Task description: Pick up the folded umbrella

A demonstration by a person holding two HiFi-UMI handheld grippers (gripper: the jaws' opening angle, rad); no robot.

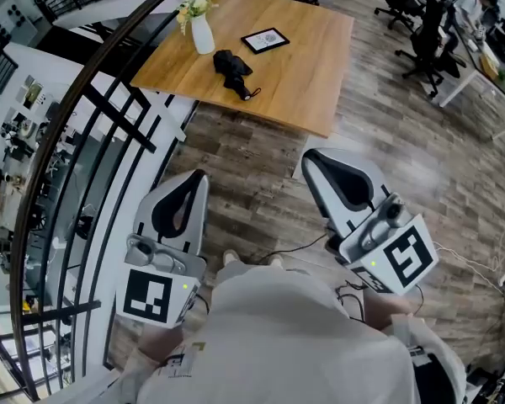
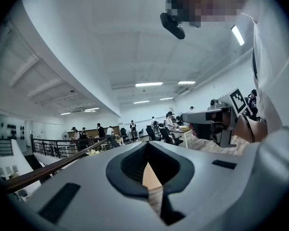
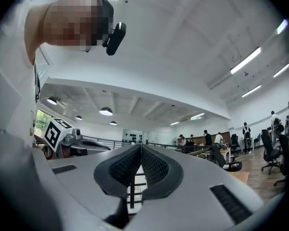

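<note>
Folded umbrella (image 1: pixel 233 71): black, compact, lying flat on the wooden table (image 1: pixel 307 74), just beside the white vase (image 1: pixel 202 35), with a tablet (image 1: pixel 265 39) near.

Long axis, head view: runs from upper left to lower right. The thin end, probably strap or handle, points towards the near table edge.

Handling (judged): light. Loose fabric over a stiff core, so the surface gives and may slide under the pads. Best hold is across the thick middle, squeezing through to the core.

Left gripper (image 1: pixel 194 183) and right gripper (image 1: pixel 318 162): both over the floor, well apart from the table, jaws closed together with nothing between them.
</note>
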